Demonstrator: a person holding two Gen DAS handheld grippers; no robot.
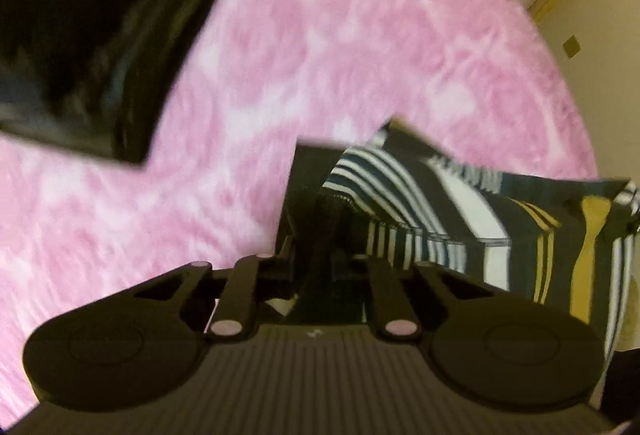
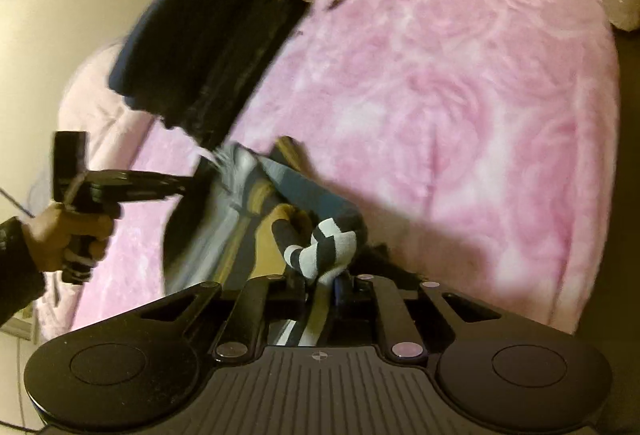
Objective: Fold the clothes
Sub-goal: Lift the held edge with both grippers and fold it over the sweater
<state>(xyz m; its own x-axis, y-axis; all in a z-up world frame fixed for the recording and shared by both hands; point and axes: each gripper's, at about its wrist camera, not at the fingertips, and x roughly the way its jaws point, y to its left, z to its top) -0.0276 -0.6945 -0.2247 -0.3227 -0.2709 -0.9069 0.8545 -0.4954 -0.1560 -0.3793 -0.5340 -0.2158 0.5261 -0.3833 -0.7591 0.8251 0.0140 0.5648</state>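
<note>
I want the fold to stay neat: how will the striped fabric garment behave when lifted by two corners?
The striped navy, white and mustard fabric garment is probably floppy: it sags and creases between the left hand-held gripper and the right hand-held gripper. It seems light, hanging from small pinches. The fuzzy pink blanket may drag on it.

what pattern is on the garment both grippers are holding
Dark navy with white and mustard-yellow stripes on the garment, clearest in the left wrist view.
</note>
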